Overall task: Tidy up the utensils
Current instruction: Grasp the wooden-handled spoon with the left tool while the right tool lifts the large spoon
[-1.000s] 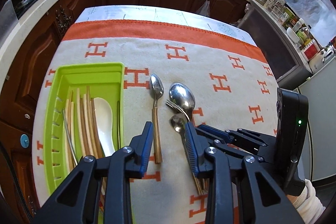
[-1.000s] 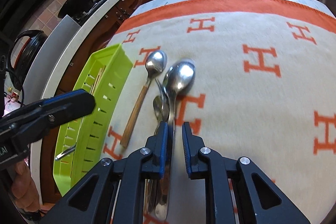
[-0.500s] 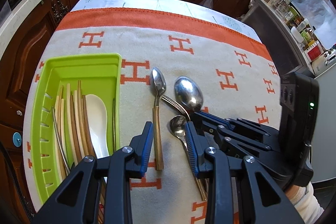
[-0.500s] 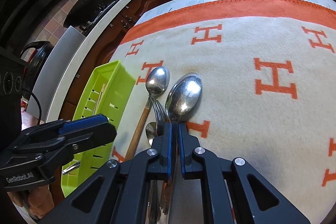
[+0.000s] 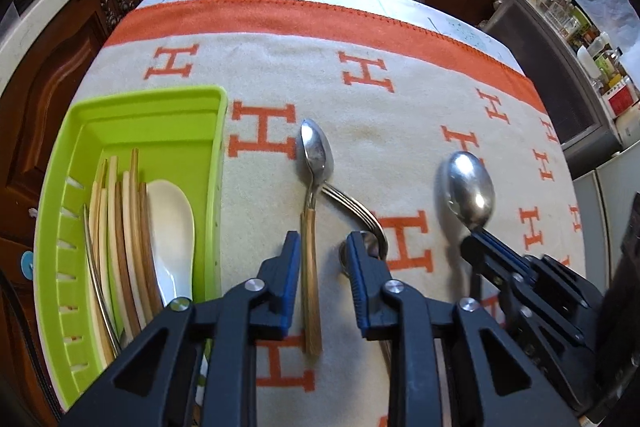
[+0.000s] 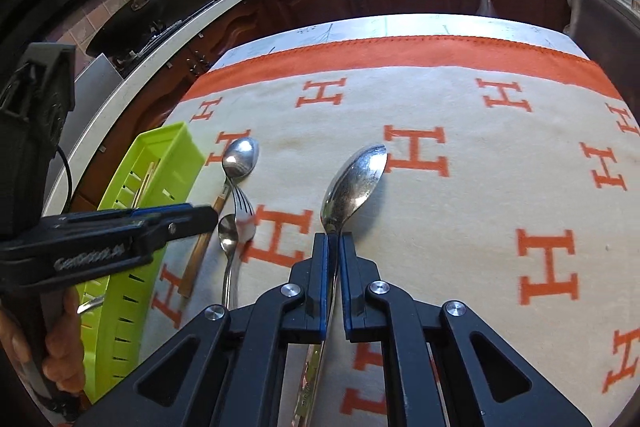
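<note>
large spoon (image 6: pixel 354 183) has been lifted off the pile beside the green tray (image 5: pixel 132 107), pinched in the right claw (image 6: pixel 333 267); left claw (image 5: pixel 322 259) gapes wide over the wooden-handled spoon (image 5: pixel 312 227).

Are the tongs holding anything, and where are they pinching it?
The right tongs pinch the big spoon by its handle, just behind the bowl. The left tongs hold nothing.

Bright daylight, glare on large spoon (image 6: pixel 354 187) — strong fisheye bending, dark corners
</note>
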